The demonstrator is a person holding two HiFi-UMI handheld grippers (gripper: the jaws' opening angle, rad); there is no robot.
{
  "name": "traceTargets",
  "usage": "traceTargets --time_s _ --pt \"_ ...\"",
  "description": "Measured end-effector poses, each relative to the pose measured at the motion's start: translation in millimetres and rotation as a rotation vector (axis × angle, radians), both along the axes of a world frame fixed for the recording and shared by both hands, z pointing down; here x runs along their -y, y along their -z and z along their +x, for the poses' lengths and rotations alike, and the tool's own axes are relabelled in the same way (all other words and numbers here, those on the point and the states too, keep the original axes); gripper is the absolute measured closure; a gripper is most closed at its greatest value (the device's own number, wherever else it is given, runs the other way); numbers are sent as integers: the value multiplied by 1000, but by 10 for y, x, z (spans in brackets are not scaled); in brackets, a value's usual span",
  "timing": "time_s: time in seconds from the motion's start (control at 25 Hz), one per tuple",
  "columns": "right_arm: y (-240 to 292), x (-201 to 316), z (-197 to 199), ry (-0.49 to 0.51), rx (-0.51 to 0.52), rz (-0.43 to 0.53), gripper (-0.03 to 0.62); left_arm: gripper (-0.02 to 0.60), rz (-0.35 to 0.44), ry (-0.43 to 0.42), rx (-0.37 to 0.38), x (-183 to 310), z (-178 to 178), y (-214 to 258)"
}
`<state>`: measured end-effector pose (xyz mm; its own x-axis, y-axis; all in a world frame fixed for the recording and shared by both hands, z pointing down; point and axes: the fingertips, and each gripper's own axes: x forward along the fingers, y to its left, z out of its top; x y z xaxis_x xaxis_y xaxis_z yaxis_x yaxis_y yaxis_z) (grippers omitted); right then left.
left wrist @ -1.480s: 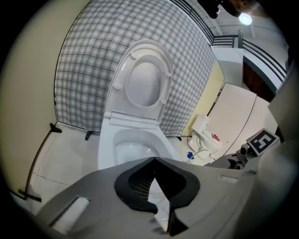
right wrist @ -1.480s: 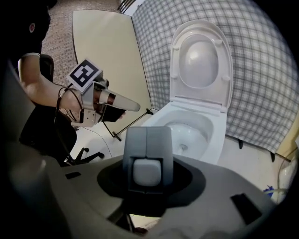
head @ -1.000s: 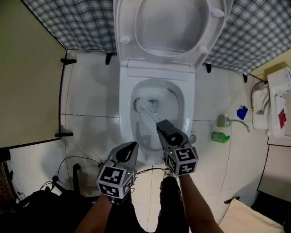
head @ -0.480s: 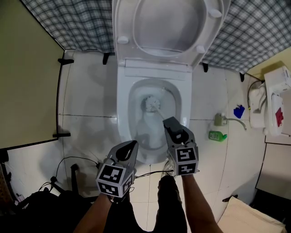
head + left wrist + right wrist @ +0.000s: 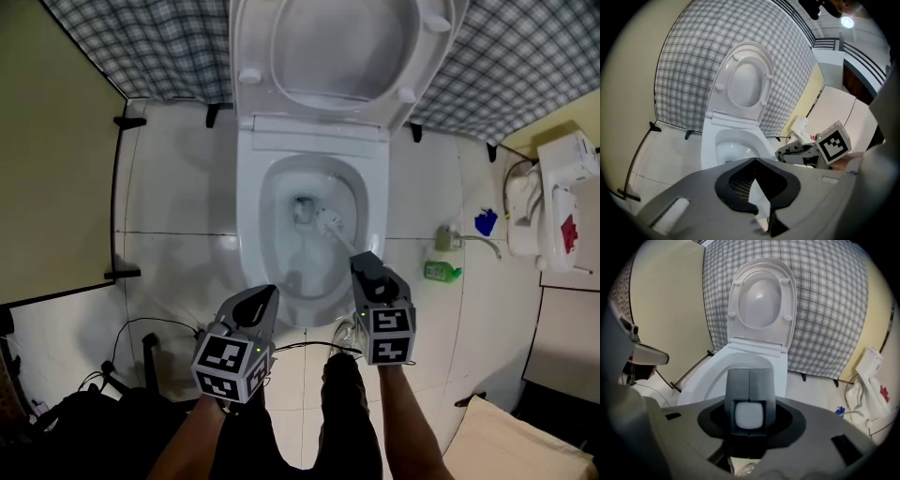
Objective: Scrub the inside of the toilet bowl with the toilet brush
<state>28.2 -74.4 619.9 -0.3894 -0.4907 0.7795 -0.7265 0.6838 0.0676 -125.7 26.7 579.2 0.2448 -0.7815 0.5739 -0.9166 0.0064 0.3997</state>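
The white toilet (image 5: 246,234) stands with lid and seat raised (image 5: 328,47). Inside the bowl, right of the drain, lies the white toilet brush head (image 5: 328,223); its handle slants back to my right gripper (image 5: 367,267). That gripper hangs over the bowl's front right rim and is shut on the handle. In the right gripper view the jaws clamp the handle's white end (image 5: 749,414). My left gripper (image 5: 265,298) hovers just short of the front rim with its jaws together and nothing in them. The left gripper view shows the bowl (image 5: 731,140) and the right gripper (image 5: 787,152) beside it.
A green bottle (image 5: 441,272) and a blue object (image 5: 485,222) lie on the white tile floor to the right, near a white unit (image 5: 562,187). Black cables (image 5: 159,328) trail at the lower left. A plaid curtain (image 5: 141,47) hangs behind; a beige panel (image 5: 56,187) bounds the left.
The brush head has swept from the bowl's left side across to its right. My right gripper has shifted to the right with it. The left gripper has stayed where it was.
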Motion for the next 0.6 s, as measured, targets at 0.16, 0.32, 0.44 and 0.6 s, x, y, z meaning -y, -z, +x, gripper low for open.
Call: traceTargets --time_s 0.16,0.32,0.44,0.6 --pt "76 -477 191 5 -33 -64 411 571 -1 -6 -4 7 64 12" --pt "222 -862 293 11 -78 -119 411 571 -4 -10 -14 8 125 13" --pt "294 -926 394 -15 -109 -120 411 571 -10 -17 -18 -2 156 -1" --pt "270 -645 393 -49 -117 -72 411 571 -6 -21 -18 41 156 17"
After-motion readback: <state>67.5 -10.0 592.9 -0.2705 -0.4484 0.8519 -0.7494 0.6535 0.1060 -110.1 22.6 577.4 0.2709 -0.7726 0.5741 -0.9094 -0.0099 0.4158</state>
